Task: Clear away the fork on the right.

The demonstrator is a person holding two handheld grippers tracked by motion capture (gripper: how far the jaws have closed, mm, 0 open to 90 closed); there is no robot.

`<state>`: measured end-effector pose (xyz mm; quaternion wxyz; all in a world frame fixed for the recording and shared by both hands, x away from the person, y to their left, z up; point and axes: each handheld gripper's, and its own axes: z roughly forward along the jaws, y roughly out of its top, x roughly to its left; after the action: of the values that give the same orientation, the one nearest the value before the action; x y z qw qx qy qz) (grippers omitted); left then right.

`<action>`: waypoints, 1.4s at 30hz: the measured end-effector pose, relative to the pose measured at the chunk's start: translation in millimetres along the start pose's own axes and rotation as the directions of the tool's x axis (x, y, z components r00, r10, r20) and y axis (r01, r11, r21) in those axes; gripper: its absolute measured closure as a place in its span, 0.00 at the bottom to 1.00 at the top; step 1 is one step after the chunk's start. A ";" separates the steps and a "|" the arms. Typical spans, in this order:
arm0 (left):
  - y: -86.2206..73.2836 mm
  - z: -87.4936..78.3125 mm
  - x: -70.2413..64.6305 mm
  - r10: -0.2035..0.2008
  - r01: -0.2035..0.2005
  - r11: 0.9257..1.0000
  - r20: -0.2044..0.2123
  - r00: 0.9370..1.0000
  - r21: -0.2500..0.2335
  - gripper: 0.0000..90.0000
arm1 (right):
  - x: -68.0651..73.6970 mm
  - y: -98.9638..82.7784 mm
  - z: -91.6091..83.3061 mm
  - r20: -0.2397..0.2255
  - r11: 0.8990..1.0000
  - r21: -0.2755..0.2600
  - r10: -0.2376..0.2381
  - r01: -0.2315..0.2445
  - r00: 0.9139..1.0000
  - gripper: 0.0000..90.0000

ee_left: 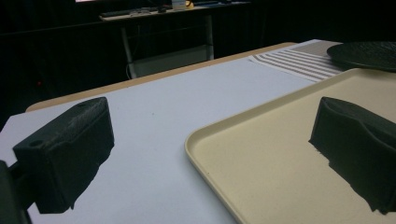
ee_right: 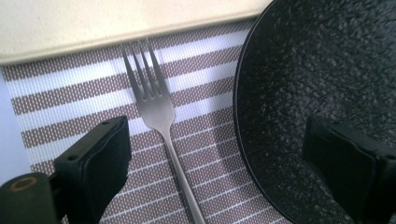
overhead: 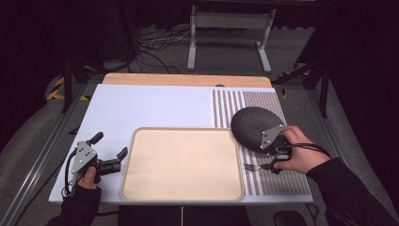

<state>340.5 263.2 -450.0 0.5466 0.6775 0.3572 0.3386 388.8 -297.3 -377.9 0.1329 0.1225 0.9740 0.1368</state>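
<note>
The right gripper [overhead: 269,157] sits at the lower right of the high view, over a striped placemat [overhead: 254,108]. Its fingers [ee_right: 95,158] are spread wide apart and hold nothing. In the right gripper view the fork [ee_right: 159,116] lies flat on the mat between them, nearer the left finger, tines pointing toward the top of the frame and stopping just short of the tray's edge. The other finger hangs over the black plate [ee_right: 327,70], which fills the right side of that frame. That wide stance looks chosen to straddle the fork's handle with room to spare, so the likely step in hand is a descent onto the fork for a pickup; the plate's rim close by leaves little margin on that side.

In the high view the fork [overhead: 254,166] rests at the lower centre-right, just beside the beige tray [overhead: 141,188], with the plate [overhead: 251,125] above it on the mat.

The left gripper [overhead: 111,153] waits at the lower left of the high view, its fingers [ee_left: 65,149] also open and empty, one above the white table [overhead: 141,103] and one above the tray's near corner. It seems parked out of the way, ready beside the tray.
</note>
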 end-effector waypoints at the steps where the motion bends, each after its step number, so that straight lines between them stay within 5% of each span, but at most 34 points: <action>1: -0.1 0.2 -0.3 -0.003 0.003 1.000 0.000 1.000 -0.002 0.00 | 0.2 0.3 0.6 -0.004 1.000 0.011 -0.001 0.001 1.000 0.11; 13: -0.1 0.3 -0.2 -0.004 0.004 1.000 0.000 1.000 -0.001 0.00 | -1.4 0.4 5.0 -0.048 0.992 0.110 -0.053 0.058 0.997 0.14; 23: -0.2 0.6 -0.3 -0.004 0.004 1.000 0.001 1.000 0.000 0.00 | -1.9 -3.6 10.9 -0.097 0.984 0.165 -0.046 0.062 0.994 0.22; 32: -0.3 0.9 -0.1 -0.006 0.006 1.000 0.001 1.000 0.000 0.00 | -1.3 -4.5 22.4 -0.165 0.964 0.217 -0.117 0.152 0.979 0.44; 42: -0.5 0.9 0.0 -0.008 0.008 1.000 0.001 1.000 -0.001 0.00 | -4.3 -3.4 32.2 -0.225 0.916 0.311 -0.187 0.252 0.956 0.71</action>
<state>341.2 262.9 -450.7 0.5483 0.6760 0.3595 0.3363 401.5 -294.1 -407.7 0.0306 0.0192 0.9987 -0.0364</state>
